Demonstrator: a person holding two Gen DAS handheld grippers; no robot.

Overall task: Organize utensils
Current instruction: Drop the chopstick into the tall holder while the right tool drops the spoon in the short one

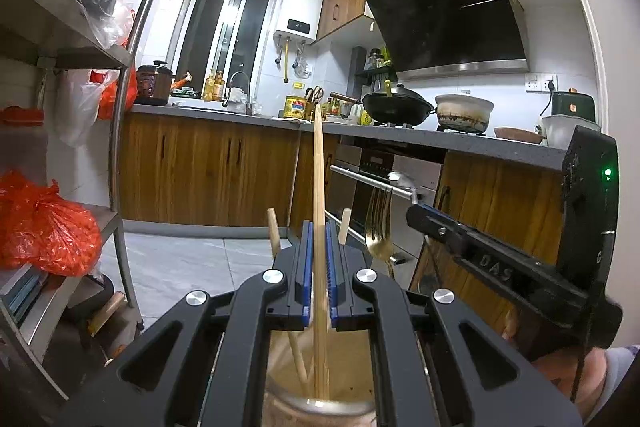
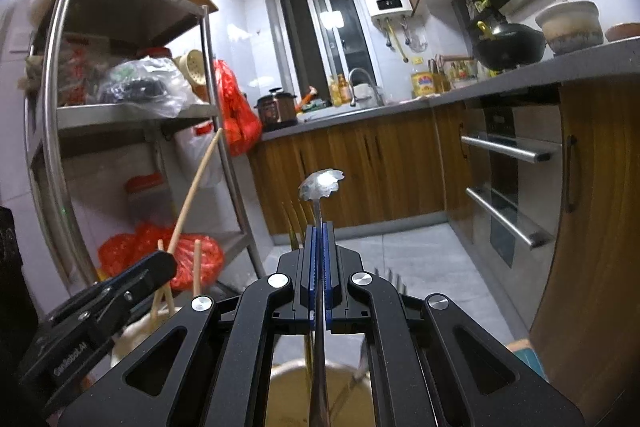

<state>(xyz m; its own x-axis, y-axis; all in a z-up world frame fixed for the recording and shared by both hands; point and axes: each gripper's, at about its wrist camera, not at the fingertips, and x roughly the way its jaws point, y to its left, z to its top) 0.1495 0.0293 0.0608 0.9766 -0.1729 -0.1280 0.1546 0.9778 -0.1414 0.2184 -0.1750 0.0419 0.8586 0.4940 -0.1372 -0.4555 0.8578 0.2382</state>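
Observation:
My left gripper is shut on a long wooden chopstick that stands upright, its lower end inside a round holder below the jaws. Other chopsticks and a gold fork stand in holders just beyond. My right gripper is shut on the handle of a silver spoon, bowl end up, above a beige holder. The right gripper shows at the right of the left wrist view, and the left gripper at the left of the right wrist view, holding the chopstick.
A steel shelf rack with red bags stands on the left. A wooden cabinet run with a grey counter, a wok and an oven lies ahead. Grey tiled floor lies between.

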